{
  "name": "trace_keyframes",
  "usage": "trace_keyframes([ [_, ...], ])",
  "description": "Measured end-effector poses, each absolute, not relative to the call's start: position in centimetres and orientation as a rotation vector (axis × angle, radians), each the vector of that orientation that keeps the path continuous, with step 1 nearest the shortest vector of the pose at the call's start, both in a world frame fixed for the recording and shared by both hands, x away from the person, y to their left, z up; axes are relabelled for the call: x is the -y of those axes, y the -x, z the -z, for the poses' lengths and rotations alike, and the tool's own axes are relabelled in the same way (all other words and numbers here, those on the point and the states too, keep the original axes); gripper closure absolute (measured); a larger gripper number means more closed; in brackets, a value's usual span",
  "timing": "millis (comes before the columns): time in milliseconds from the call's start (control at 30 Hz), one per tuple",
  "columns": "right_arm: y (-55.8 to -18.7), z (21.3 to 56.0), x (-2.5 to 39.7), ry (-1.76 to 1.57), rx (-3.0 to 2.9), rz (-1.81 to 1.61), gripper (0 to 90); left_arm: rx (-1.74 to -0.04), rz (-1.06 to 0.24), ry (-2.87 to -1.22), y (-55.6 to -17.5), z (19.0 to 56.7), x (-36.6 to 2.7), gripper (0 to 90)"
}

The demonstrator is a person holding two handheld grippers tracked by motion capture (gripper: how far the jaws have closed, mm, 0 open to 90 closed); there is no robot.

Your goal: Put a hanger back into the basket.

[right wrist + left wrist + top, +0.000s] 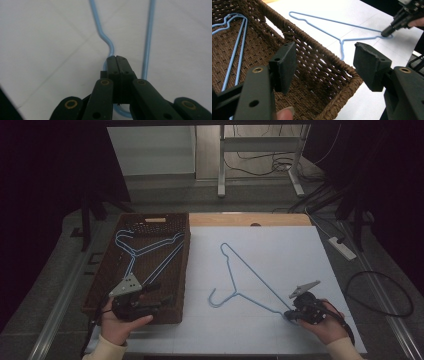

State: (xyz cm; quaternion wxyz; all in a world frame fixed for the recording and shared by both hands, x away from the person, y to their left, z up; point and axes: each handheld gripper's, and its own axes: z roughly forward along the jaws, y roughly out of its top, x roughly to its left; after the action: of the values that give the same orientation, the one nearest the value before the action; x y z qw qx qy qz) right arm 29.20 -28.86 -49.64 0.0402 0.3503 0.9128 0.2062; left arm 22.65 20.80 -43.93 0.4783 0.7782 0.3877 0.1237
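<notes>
White paper (pixel 280 255) covers the tabletop, dim room behind, cables on the floor at twelve o'clock. On that paper lies a blue wire hanger (pixel 245 275), flat, its hook pointing toward seven o'clock and its long bar running from eleven down to five.

Right gripper (pixel 291 315) is down at the hanger's five o'clock corner — jaws pressed together, pinched on the bent end of the wire. In the right gripper view the gripper (pixel 116 60) shows its two pads meeting with no gap, the hanger (pixel 147 37) wire looping around and under them, both strands running away toward twelve o'clock across the paper.

Over at nine o'clock sits a brown woven basket (pixel 107 265), touching the paper's left edge. Two more blue hangers (pixel 150 251) lie inside it, stacked close, hooks toward the far end.

Left gripper (pixel 150 307) hangs over the basket's near end, held in the person's left hand (pixel 117 325). In the left gripper view its jaws stand wide apart around nothing — the gripper (pixel 324 63) frames the basket's rim (pixel 312 47), with the basket's hangers (pixel 235 47) off at ten o'clock and the table hanger (pixel 342 40) beyond the rim.
</notes>
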Motion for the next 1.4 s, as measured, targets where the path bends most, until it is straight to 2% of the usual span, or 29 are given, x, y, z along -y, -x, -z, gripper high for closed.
trace_keyframes([
  [400,-26.5,50.0,24.7,-0.918,-2.928,-0.721,90.0,-0.948,-0.298,-1.902,-22.8,44.0,-20.8,35.6],
  [1400,-26.4,51.2,14.5,-0.624,-3.067,-0.918,90.0,-0.951,-0.297,-1.9,-22.8,44.1,-21.0,35.7],
])
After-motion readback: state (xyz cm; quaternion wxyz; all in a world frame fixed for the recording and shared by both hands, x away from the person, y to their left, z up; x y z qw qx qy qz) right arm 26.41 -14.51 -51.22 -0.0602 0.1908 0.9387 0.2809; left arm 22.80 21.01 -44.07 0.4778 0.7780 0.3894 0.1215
